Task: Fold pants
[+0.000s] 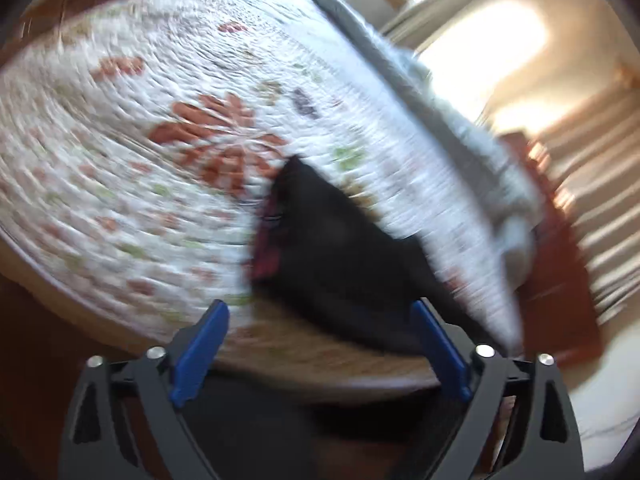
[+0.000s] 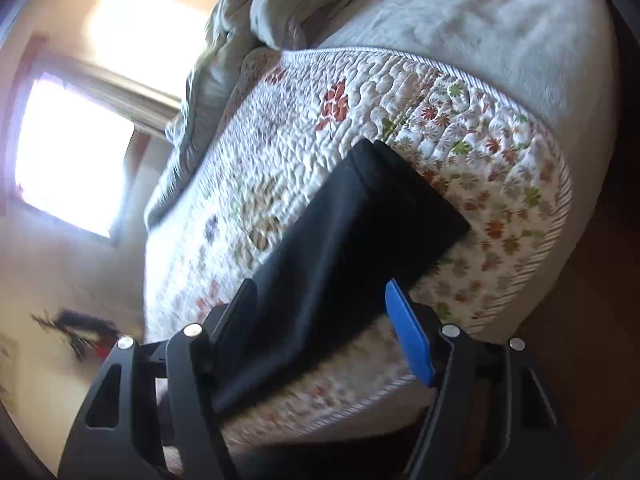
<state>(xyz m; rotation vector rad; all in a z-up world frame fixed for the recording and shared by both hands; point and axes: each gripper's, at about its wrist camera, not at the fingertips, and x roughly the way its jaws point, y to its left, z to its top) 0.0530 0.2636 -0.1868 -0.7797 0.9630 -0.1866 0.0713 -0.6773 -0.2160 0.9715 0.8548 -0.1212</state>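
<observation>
The black pants (image 2: 344, 248) lay folded into a narrow strip on the near edge of the floral quilt (image 2: 480, 128), both the left gripper (image 1: 320, 344) and right gripper (image 2: 324, 320) spread open around them, so folding looked largely done

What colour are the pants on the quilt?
Black pants, clearest in the right wrist view; they lie on the floral quilt.
</observation>
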